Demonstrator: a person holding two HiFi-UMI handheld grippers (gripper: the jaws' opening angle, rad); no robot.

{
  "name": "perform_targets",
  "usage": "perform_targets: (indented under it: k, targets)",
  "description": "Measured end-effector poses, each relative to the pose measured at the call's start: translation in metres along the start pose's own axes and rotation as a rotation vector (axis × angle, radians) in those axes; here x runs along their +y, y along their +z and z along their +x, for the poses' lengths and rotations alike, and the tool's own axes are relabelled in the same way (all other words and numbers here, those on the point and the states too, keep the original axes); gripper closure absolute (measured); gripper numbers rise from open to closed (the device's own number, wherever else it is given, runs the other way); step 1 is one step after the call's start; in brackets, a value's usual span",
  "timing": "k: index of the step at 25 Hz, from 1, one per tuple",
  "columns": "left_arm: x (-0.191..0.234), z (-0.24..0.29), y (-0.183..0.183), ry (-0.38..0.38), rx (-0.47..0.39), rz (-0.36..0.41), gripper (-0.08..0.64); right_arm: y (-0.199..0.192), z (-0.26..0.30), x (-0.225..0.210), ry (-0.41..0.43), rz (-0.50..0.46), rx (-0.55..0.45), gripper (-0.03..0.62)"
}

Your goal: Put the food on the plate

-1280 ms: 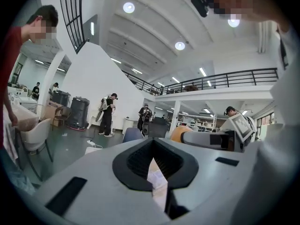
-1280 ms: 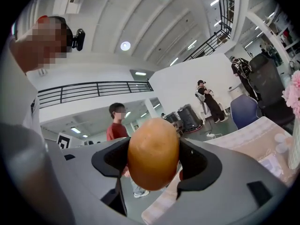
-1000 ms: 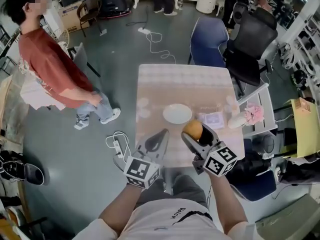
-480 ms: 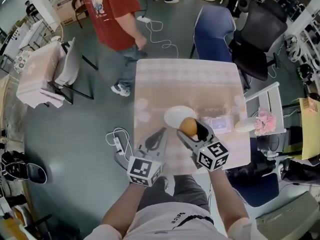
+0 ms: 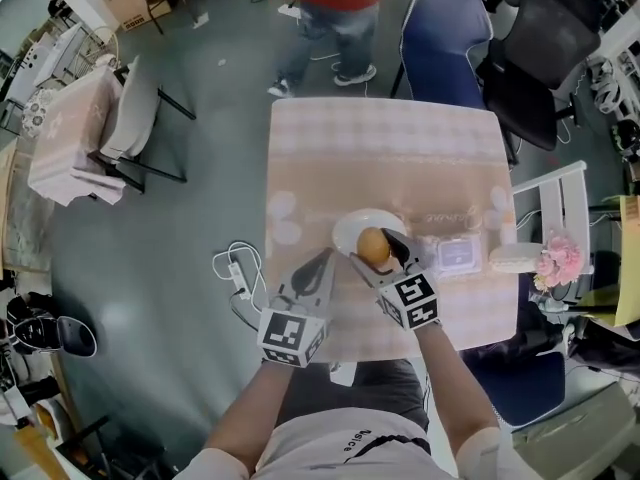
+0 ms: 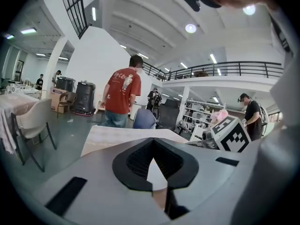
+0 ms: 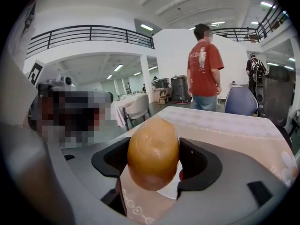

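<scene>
Right tool (image 5: 386, 252) clamped on food (image 5: 373, 245): brown oval, long axis upright between jaws. Food hangs over near part of plate (image 5: 349, 230), bare plate just far-left. Judgement: short drop, then release. Left tool (image 5: 322, 262) closed, empty, near-left of plate.

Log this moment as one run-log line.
right gripper: shut on brown food, over near rim of plate | left gripper: shut, empty, over table | food not yet released
</scene>
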State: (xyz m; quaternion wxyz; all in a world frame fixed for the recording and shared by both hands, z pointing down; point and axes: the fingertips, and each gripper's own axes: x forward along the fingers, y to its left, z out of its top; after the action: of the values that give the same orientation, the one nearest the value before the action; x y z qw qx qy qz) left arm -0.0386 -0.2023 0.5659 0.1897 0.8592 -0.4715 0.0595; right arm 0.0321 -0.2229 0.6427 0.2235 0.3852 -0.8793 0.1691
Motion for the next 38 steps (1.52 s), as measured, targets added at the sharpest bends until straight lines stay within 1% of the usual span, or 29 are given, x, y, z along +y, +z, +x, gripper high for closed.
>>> perform_targets:
  k: [5, 10, 13, 17, 22, 26, 28, 33, 38]
  targets:
    - [0.01, 0.016, -0.019, 0.009, 0.013, -0.007, 0.554, -0.026, 0.028, -0.001, 0.006, -0.083, 0.088, 0.291]
    - [0.017, 0.023, -0.028, 0.009, 0.024, -0.007, 0.554, -0.04, 0.044, -0.005, 0.0, -0.128, 0.178, 0.291]
    - [0.019, 0.026, -0.031, 0.007, 0.028, -0.006, 0.554, -0.045, 0.05, -0.006, -0.006, -0.143, 0.212, 0.291]
    - [0.022, 0.029, -0.033, 0.008, 0.027, -0.004, 0.554, -0.046, 0.057, -0.008, -0.009, -0.159, 0.237, 0.291]
    - [0.026, 0.03, -0.034, 0.015, 0.028, -0.005, 0.554, -0.045, 0.064, -0.007, -0.021, -0.221, 0.272, 0.291]
    - [0.028, 0.027, -0.032, 0.021, 0.023, -0.005, 0.554, -0.046, 0.064, -0.004, -0.039, -0.289, 0.293, 0.29]
    - [0.028, 0.025, -0.032, 0.025, 0.023, -0.004, 0.554, -0.047, 0.063, -0.002, -0.047, -0.306, 0.299, 0.29]
    - [0.028, 0.02, -0.028, 0.03, 0.023, -0.004, 0.554, -0.041, 0.059, 0.0, -0.056, -0.314, 0.305, 0.29]
    - [0.024, 0.013, -0.021, 0.022, 0.024, 0.0, 0.554, -0.026, 0.04, 0.003, -0.073, -0.286, 0.276, 0.29]
